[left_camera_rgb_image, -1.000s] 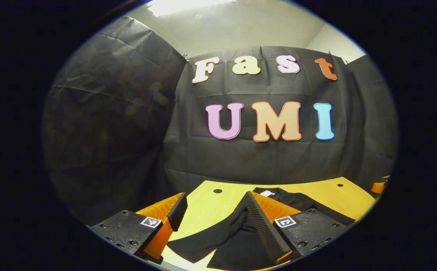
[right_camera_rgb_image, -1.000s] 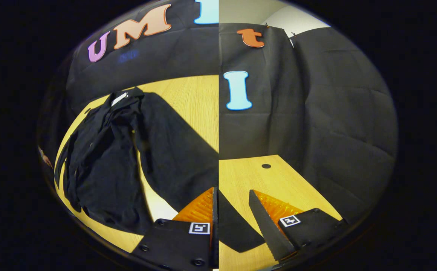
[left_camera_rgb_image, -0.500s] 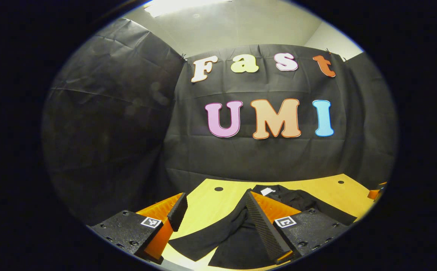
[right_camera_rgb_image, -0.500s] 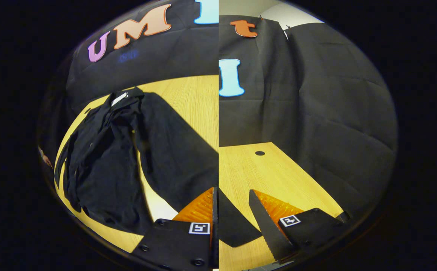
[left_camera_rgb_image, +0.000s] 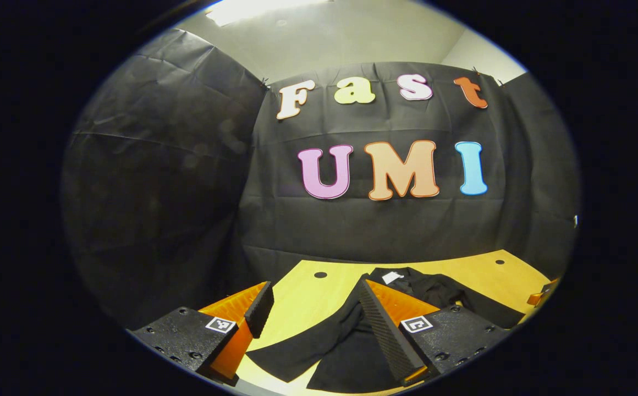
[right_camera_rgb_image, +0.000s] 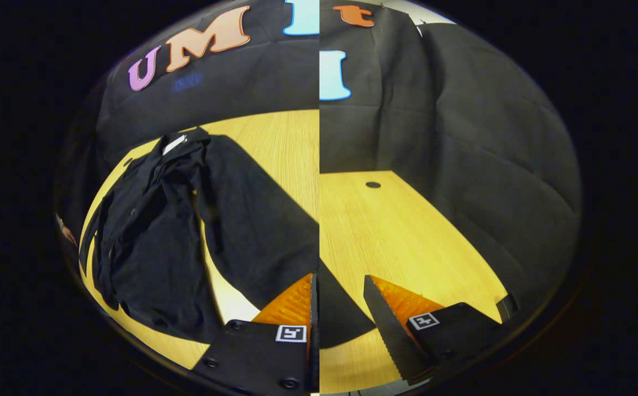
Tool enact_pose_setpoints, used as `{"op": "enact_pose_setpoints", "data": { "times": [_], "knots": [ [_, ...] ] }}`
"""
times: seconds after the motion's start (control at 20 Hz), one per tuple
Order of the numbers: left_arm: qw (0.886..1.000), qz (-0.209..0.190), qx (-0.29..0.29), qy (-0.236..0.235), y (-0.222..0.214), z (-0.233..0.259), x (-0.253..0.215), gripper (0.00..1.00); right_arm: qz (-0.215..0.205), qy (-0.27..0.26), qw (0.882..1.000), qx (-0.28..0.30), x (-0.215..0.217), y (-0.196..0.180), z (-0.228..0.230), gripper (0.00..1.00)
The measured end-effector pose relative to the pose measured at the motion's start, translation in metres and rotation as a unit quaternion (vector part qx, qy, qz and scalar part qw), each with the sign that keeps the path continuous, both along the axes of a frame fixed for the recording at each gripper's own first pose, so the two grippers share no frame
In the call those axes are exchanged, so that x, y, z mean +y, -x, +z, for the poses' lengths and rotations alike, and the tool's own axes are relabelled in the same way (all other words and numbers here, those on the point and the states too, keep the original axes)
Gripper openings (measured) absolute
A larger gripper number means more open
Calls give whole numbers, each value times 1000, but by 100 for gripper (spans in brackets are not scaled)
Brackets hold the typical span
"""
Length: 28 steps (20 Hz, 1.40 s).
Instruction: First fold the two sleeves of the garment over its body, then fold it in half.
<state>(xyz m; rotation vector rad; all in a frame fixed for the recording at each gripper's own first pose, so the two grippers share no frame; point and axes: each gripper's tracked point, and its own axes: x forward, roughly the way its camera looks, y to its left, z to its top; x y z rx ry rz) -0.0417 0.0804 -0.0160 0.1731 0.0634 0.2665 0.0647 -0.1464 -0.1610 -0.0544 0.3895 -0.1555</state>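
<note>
Lying: 1 garment [left_camera_rgb_image: 352, 352], 1 table [left_camera_rgb_image: 308, 300], approx.

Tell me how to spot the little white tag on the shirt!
Find the yellow wooden table in front of the black cloth wall. A black garment lies spread on it. At its far end, by the collar, sits a small white tag, the one pale spot on all that dark fabric.

A plain black garment [left_camera_rgb_image: 352, 341] with a small white neck label [left_camera_rgb_image: 391, 278] is seen ahead of the left tongs. The table [right_camera_rgb_image: 407, 236] beyond the right tongs is shown in yellow wood grain, marked with a dark round hole [right_camera_rgb_image: 373, 185].
</note>
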Motion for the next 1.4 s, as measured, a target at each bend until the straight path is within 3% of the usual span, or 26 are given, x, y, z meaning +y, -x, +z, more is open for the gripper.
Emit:
{"op": "enact_pose_setpoints", "data": {
  "times": [0.25,0.6,0.85,1.05,1.1,1.15,1.2,1.25,1.3,1.35,1.4],
  "knots": [
    [1000,5,13,-24,2,-5,3,92,-16,-7,998,59,-18,-3,-40,53],
    [999,15,35,5,2,-24,4,92,-3,26,989,142,-30,-5,-85,53],
    [999,24,44,-7,2,-27,10,92,1,42,986,158,-31,-6,-91,53],
    [999,16,49,-8,-2,-30,2,92,5,4,988,152,-29,-7,-96,53],
    [999,15,51,-7,-2,-31,0,91,6,0,989,147,-30,-7,-97,2],
    [999,14,52,-6,-2,-33,-1,91,9,3,989,146,-30,-8,-98,2],
    [998,12,54,-3,-3,-34,-2,91,10,8,989,144,-30,-8,-99,52],
    [999,8,54,-2,-4,-35,-4,91,12,7,989,145,-28,-9,-99,52],
    [998,6,55,-2,-4,-36,-5,92,11,6,989,147,-26,-8,-99,2],
    [998,7,57,-5,-5,-38,-4,92,10,5,989,149,-23,-9,-99,46],
    [998,8,57,-8,-5,-38,-3,92,6,4,989,151,-22,-8,-99,2]
  ]
}}
